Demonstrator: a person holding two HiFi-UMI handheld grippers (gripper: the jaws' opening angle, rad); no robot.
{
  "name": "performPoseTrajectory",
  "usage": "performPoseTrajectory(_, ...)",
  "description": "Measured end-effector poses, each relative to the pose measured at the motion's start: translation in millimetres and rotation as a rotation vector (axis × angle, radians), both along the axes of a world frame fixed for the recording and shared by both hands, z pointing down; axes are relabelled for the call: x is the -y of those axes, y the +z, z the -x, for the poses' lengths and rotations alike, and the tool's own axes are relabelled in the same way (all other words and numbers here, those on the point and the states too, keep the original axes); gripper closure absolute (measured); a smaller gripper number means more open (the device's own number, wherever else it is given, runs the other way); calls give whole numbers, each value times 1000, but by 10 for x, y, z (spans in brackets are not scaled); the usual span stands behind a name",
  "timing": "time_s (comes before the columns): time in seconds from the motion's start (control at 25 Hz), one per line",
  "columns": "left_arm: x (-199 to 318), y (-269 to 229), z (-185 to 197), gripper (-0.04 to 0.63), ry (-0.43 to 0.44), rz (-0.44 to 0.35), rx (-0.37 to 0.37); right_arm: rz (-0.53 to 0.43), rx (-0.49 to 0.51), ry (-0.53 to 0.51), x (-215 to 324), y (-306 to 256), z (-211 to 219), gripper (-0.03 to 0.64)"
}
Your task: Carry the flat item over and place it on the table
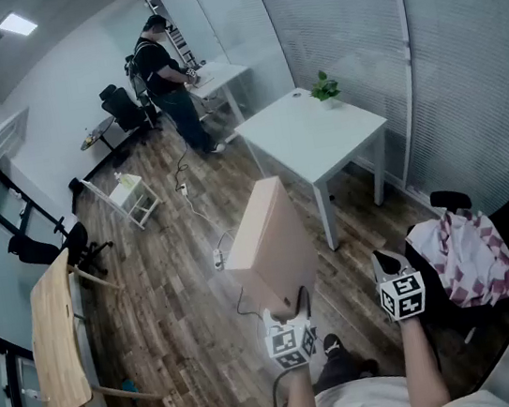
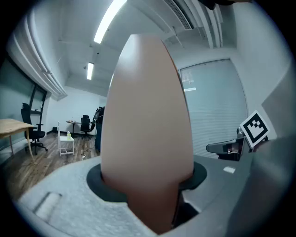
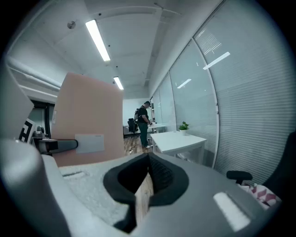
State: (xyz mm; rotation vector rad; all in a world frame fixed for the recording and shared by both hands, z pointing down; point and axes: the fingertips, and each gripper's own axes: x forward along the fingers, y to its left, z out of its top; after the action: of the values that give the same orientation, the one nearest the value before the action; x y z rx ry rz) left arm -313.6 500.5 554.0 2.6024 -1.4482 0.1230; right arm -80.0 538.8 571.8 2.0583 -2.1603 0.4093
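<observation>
Flat board clamped upright in left gripper, poking out past its jaws; right gripper closed up, empty, off to the side

The white worktop at 1 o'clock is mostly bare, with only a small plant on its far corner. The wooden floor towards it is open, apart from a power strip at 11 o'clock. A cloth-draped chair crowds 3 o'clock.

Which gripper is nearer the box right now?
Left. The left gripper grips the box at its bottom edge; the right gripper is beside it, apart and empty.
</observation>
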Motion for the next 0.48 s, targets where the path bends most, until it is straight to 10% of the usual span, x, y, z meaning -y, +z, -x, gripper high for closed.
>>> performPoseTrajectory(0.48, 259, -3, -103, 321, -40, -34, 23, -24, -16, -5, 242, 16, -342, 615)
